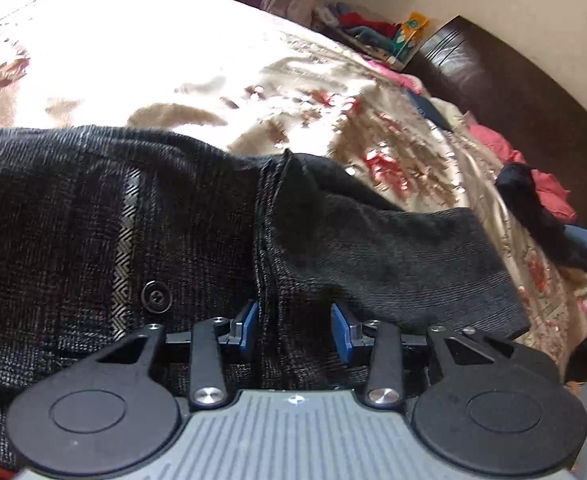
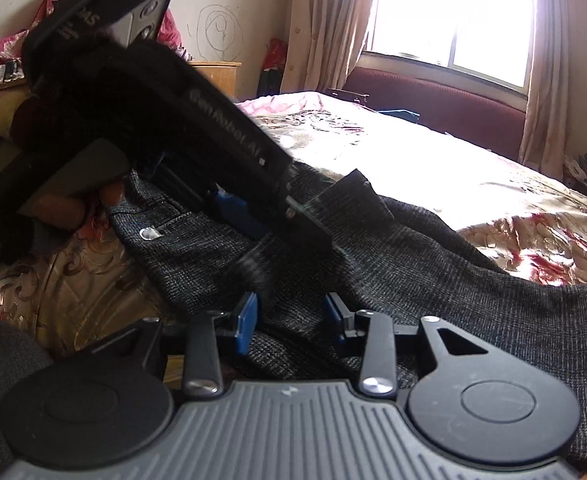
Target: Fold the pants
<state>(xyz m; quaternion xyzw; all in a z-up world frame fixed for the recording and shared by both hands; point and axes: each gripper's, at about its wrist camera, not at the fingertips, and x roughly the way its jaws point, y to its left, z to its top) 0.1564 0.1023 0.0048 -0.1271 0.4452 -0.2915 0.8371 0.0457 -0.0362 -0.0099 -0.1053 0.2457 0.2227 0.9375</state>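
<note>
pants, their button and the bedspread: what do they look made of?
Pants: looks like a woven, wool-like suiting, matte, dark grey with a fine check grid; fibre unclear.
Button: probably plastic, glossy black, raised rim catching light, two holes.
Bedspread: likely satin or a synthetic like it, cream with a red and brown floral pattern, shiny glare in the window light.

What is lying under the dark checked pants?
Under the pants lies a floral bedspread, showing beyond their edges. The part of the bedspread directly beneath the pants is covered and cannot be seen.
</note>
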